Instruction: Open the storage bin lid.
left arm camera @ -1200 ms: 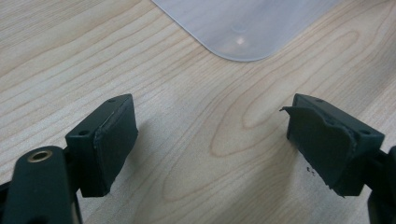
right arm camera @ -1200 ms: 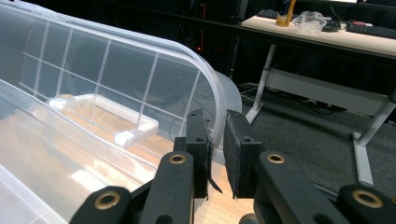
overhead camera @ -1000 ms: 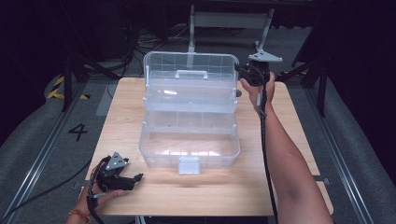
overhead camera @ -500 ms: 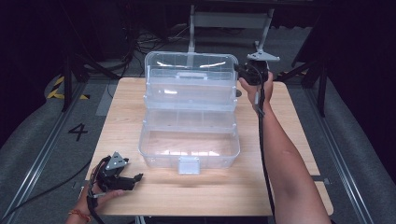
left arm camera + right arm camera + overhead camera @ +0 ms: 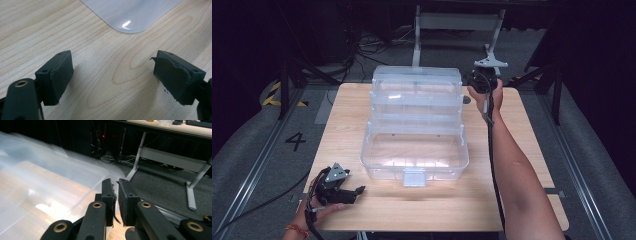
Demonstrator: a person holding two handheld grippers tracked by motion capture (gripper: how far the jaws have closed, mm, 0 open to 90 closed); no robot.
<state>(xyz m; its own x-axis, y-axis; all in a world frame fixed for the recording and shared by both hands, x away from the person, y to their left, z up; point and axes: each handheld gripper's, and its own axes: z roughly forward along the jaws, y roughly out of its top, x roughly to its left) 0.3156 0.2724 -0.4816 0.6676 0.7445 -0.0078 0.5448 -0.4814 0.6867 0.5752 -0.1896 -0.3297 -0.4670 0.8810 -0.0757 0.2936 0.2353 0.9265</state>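
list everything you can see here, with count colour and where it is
storage box: 1, clear plastic, stepped tiers open, middle of the table
latch tab: 1, pale, front edge of the box
table: 1, light wood, centre of the high view
floor number 4: 1, black, on the grey floor left of the table
metal frame: 1, grey, on the floor behind the table
left claw: 1, black, open, low over the table's near left corner
right claw: 1, black, jaws almost together, at the box's far right corner
right forearm: 1, reaching over the table's right side
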